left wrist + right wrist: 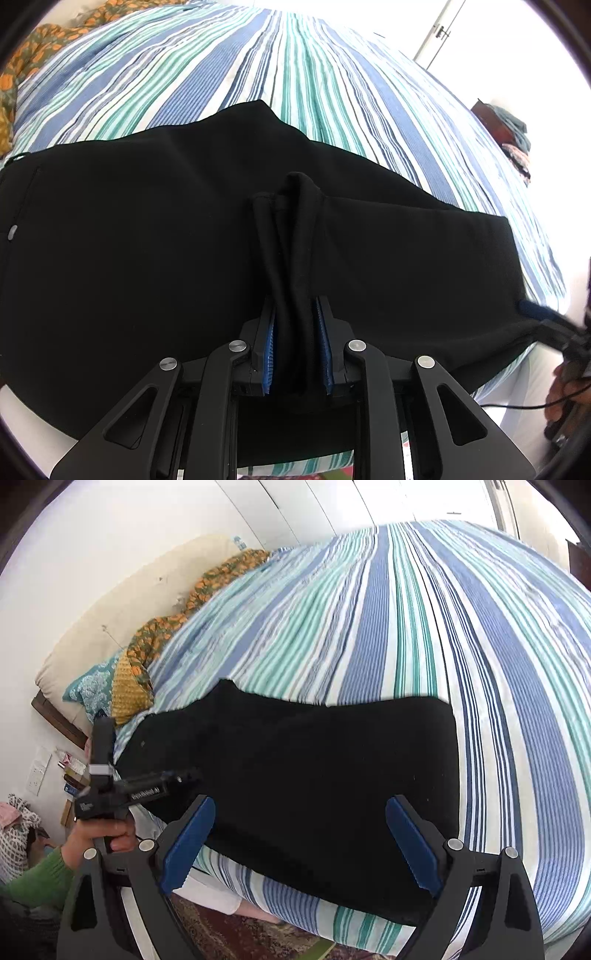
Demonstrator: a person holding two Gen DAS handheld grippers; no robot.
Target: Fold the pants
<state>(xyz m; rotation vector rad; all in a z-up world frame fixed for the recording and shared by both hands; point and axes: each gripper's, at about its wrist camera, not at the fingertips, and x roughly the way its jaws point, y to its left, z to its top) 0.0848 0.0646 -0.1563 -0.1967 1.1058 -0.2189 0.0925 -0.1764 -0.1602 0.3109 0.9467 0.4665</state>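
I see the black pants (295,775) lying flat at the near edge of the striped bed (424,627). My left gripper (295,332) pinches a raised fold of them. My right gripper (295,842) hovers spread wide, grasping nothing. Patterned pillows (147,653) line the far-left edge.

In the left wrist view the pants (147,240) lie across the near part of the bed (295,66), with a bunched fold (291,258) rising toward 12 o'clock between the left gripper's (295,332) fingers. In the right wrist view the pants (314,775) lie at the bed's near edge, the right gripper (299,845) just before them. At 9 o'clock sits the other gripper (122,794), and at 10 o'clock what may be pillows (129,679).
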